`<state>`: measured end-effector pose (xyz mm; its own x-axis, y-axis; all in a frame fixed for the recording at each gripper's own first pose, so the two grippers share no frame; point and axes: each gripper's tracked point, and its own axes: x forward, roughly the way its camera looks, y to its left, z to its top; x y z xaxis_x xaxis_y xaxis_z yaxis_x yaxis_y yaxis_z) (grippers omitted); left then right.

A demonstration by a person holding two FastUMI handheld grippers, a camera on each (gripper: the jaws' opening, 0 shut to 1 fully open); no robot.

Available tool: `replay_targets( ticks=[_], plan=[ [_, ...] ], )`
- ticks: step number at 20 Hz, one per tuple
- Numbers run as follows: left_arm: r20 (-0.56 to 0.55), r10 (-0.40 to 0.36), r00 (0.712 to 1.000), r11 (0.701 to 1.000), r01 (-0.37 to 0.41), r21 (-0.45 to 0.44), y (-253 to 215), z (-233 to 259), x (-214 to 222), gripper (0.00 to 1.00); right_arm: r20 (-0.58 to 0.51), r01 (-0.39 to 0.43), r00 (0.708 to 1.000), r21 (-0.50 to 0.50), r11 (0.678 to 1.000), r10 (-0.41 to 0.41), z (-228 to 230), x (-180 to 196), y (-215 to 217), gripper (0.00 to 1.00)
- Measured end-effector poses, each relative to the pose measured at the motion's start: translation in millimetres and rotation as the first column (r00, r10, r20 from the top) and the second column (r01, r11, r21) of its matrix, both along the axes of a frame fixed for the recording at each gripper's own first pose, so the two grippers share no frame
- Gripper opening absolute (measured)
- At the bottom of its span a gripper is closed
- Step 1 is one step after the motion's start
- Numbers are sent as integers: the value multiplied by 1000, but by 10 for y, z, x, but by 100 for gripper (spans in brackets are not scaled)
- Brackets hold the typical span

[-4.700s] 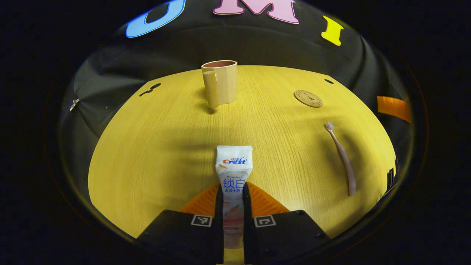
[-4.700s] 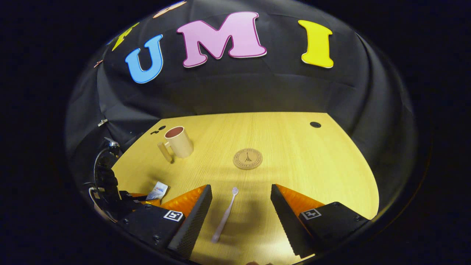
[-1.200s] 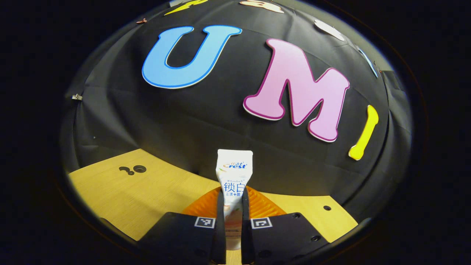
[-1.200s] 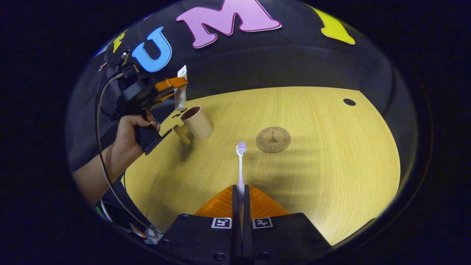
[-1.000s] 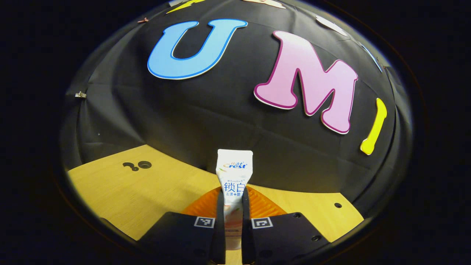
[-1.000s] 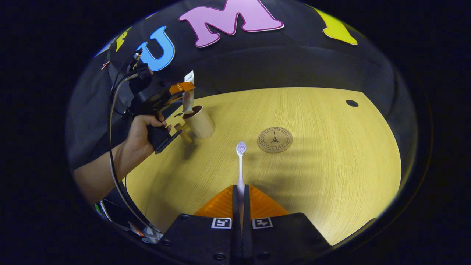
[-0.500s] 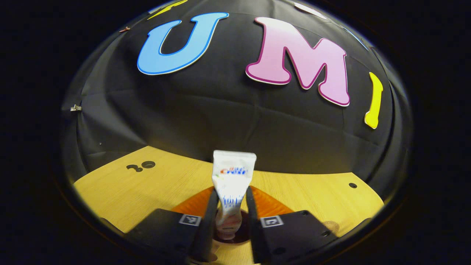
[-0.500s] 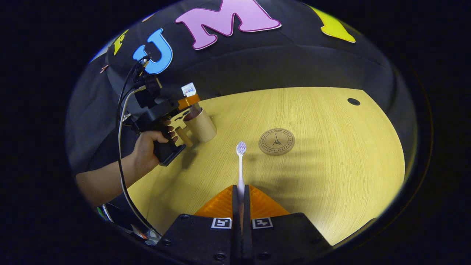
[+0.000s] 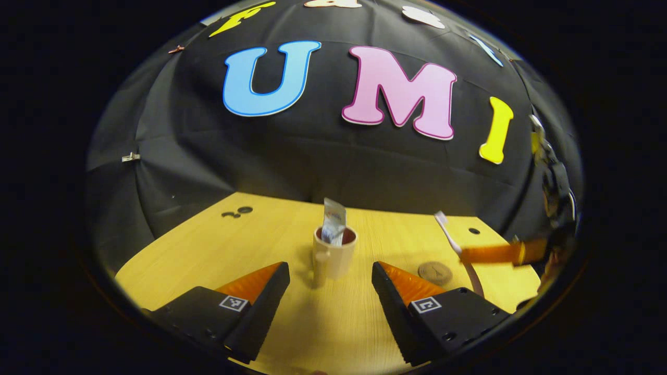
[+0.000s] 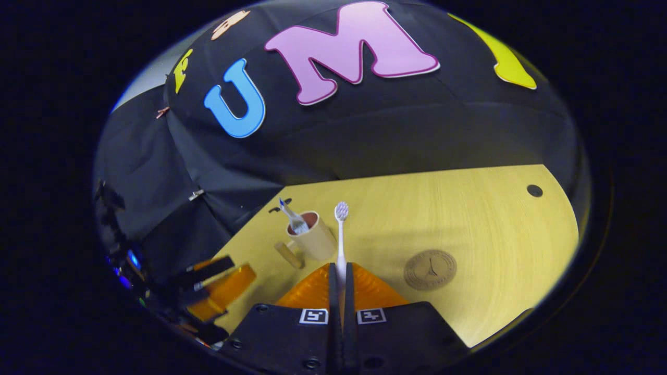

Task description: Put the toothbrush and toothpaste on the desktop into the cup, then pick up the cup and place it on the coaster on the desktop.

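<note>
A black cloth wall backed the pale wooden table [image 9: 208, 260], which carried the items from large to small. The left hand-held gripper [image 9: 328, 291] hovered with its fingers spread wide and nothing between them, aimed at the cup [image 9: 333, 255], which stood upright toward the table's far edge with the toothpaste [image 9: 332, 223] leaning inside it, tail end up. The right hand-held gripper [image 10: 340, 291] held its fingers pinched narrowly on the handle of the toothbrush [image 10: 341, 234], bristle head pointing away and raised just beside the cup's rim. The round coaster [image 10: 430, 269] lay flat and bare nearer the table's right edge, apart from the cup.
</note>
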<state>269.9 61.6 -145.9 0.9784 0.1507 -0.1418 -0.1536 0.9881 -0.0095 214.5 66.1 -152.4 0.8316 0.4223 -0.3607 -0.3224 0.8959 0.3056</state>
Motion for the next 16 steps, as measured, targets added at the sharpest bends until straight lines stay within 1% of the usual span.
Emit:
replay_targets(
  ticks=[3, 7, 11, 12, 14, 16],
  plan=[
    [-44, 10, 999, 998, -13, -63, -57, -171, -346, 98, 58, -10, 998, 36, 999, 8, 186, 296, 251, 6],
    [-60, 38, 998, 991, -45, -127, -8, -276, -534, 98, 147, -9, 989, 130, 991, -11, 517, 632, 540, 5],
    [-56, 47, 997, 981, -56, -185, -3, -240, -591, 98, 190, -21, 982, 148, 989, -8, 638, 911, 776, 5],
    [-40, 45, 998, 980, -52, -192, -19, -163, -601, 98, 200, -27, 980, 156, 987, -5, 655, 962, 842, 5],
    [-7, 42, 999, 981, -43, -191, -22, -50, -628, 98, 238, -41, 971, 163, 986, 1, 715, 1104, 958, 5],
    [-19, 42, 999, 980, -45, -195, -9, -49, -664, 98, 247, -38, 969, 149, 988, 0, 635, 1264, 1032, 5]
  ],
)
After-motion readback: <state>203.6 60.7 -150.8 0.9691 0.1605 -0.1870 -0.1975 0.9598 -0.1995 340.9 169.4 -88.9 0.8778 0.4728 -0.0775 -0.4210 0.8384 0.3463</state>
